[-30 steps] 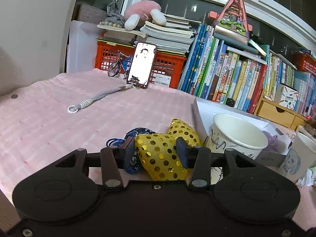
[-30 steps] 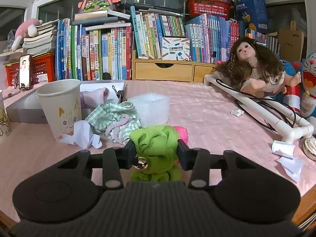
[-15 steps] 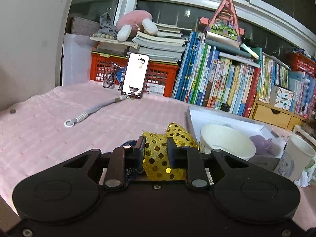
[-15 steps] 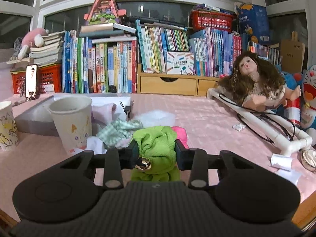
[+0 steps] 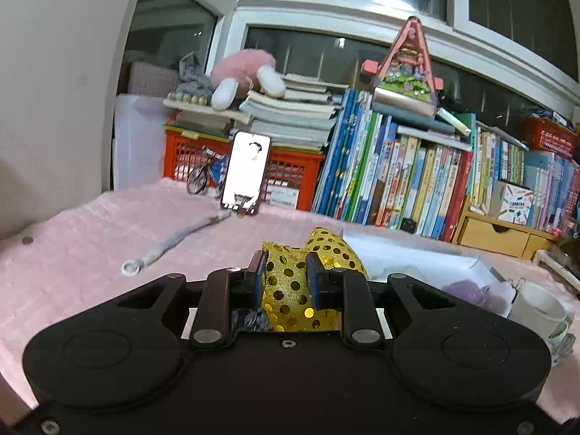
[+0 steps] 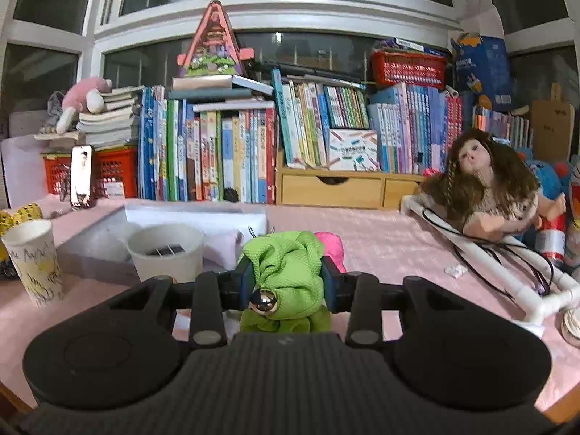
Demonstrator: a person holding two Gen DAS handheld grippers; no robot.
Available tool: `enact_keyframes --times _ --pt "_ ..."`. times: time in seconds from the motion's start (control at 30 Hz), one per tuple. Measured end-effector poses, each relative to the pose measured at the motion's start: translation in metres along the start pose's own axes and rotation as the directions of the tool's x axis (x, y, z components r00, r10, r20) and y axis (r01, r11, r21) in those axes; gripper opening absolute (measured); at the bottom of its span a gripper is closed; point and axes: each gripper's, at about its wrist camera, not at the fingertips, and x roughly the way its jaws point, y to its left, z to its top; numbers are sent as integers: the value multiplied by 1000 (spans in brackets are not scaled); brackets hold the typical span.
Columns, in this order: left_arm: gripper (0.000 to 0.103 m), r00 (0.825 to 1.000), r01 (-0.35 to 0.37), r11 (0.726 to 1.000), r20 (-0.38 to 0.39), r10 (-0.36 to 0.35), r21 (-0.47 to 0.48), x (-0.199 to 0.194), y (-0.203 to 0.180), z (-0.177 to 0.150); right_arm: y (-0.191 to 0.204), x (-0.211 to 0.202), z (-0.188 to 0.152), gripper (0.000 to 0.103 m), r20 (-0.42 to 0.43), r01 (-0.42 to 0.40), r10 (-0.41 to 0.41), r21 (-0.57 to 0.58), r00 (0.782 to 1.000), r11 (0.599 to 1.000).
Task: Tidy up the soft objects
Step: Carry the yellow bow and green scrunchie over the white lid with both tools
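The gold sequined bow (image 5: 290,282) sits pinched between the 2 fingers of the left gripper (image 5: 284,275), held above the pink quilted cover (image 5: 90,239); its upper loop rises past the right finger, and the same bow shows as a small yellow shape at the far left edge of the right wrist view (image 6: 21,214). Only the left wrist view shows the grey cord with a ring end (image 5: 170,246) lying on the cover and leading to the upright phone (image 5: 246,174). The right gripper (image 6: 286,277) is clamped on a green cloth piece (image 6: 286,272) with a shiny metal bell (image 6: 264,302) at its front, and a pink soft item (image 6: 331,244) lies just behind it. Only the right wrist view shows the 2 paper cups: a plain one (image 6: 166,253) close to the white box (image 6: 195,217), and a scribbled one (image 6: 32,261) further left. It alone also shows the long-haired doll (image 6: 485,188) leaning on a white pipe frame (image 6: 507,264) at the right.
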Motion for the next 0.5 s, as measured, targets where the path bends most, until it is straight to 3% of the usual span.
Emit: enact_keyframes --times 0.5 --pt "21 993 118 991 21 -120 60 11 -44 52 31 28 45 42 23 -134 134 -17 991 991"
